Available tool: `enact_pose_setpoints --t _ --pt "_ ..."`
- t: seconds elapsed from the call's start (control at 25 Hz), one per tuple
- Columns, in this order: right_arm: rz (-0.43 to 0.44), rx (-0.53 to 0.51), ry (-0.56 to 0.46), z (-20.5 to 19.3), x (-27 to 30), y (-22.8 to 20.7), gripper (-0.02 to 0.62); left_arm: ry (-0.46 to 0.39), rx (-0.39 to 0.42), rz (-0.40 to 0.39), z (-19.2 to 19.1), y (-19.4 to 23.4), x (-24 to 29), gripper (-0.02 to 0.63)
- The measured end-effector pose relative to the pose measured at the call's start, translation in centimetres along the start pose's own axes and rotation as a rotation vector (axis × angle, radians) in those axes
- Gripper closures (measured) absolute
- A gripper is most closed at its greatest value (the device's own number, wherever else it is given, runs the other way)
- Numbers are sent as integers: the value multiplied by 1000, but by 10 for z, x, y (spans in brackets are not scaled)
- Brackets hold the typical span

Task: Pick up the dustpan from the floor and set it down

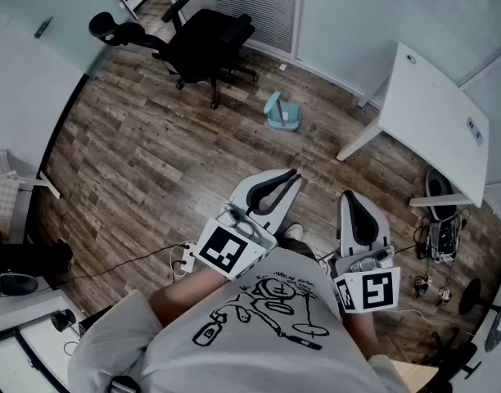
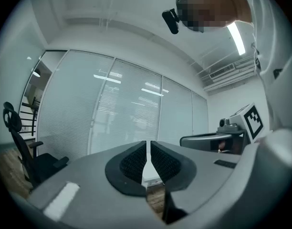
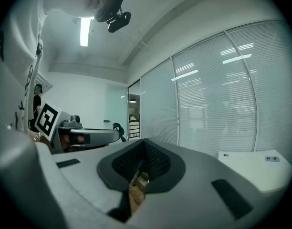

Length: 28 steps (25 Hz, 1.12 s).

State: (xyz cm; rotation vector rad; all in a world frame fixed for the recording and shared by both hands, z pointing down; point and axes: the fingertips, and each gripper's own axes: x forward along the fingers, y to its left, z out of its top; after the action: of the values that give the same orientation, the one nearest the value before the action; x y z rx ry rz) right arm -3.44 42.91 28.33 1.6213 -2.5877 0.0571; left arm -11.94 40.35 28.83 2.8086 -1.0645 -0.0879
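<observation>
The dustpan [image 1: 282,113] is pale teal and lies on the wood floor ahead of me, beyond both grippers and apart from them. In the head view my left gripper [image 1: 295,173] is held level at waist height, pointing towards the dustpan. Its jaws are shut with nothing between them, and the left gripper view shows the left gripper [image 2: 148,146] with its ribbed pads nearly touching. To its right, my right gripper [image 1: 347,195] is also level. In the right gripper view, the right gripper [image 3: 145,146] has its tips meeting and holds nothing. The dustpan is hidden in both gripper views.
A black office chair [image 1: 205,43] stands on the floor to the dustpan's left. To the right of the dustpan stands a white table [image 1: 435,117]. A power strip with cables [image 1: 185,260] lies near my feet. Glass walls with blinds [image 2: 117,113] close the far side.
</observation>
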Motion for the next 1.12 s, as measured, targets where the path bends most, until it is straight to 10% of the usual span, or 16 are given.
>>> enact_pose_setpoints --t 1.12 --pt "-29 85 36 -14 77 20 591 23 -41 5 -9 80 -11 583"
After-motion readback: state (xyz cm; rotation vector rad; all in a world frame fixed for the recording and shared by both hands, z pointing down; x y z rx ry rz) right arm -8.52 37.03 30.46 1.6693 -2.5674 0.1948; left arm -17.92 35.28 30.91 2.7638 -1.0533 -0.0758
